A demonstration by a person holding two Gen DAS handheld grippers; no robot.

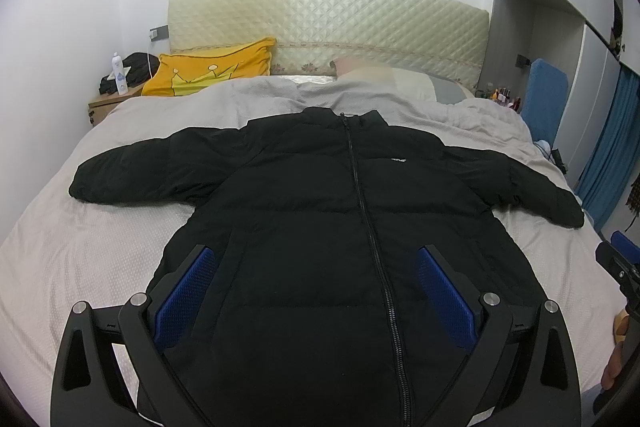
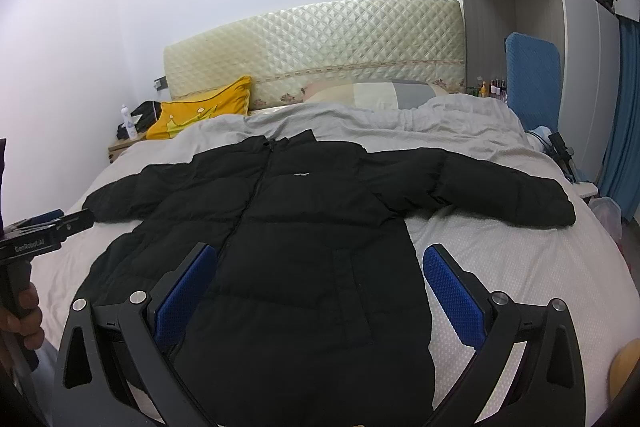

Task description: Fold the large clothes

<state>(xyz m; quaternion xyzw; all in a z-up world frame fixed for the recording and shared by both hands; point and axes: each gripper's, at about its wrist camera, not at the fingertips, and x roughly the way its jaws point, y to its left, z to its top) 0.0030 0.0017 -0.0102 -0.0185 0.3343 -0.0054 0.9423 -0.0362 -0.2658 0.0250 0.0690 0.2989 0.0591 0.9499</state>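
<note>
We see the jacket [image 1: 320, 227] lying flat on the bed [image 1: 80, 259], sleeves spread sideways, pillows [image 1: 208, 71] behind it against the headboard [image 1: 328, 15].

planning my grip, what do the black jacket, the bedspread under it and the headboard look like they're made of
Black jacket: looks like a padded synthetic shell, matte, with puffy horizontal quilt lines and a front zipper.
Bedspread: soft woven or knitted fabric, pale grey-beige, with a fine dotted texture and wrinkles.
Headboard: cream quilted padding with a glossy sheen, possibly faux leather or a plastic cover; hard to tell which.
</note>
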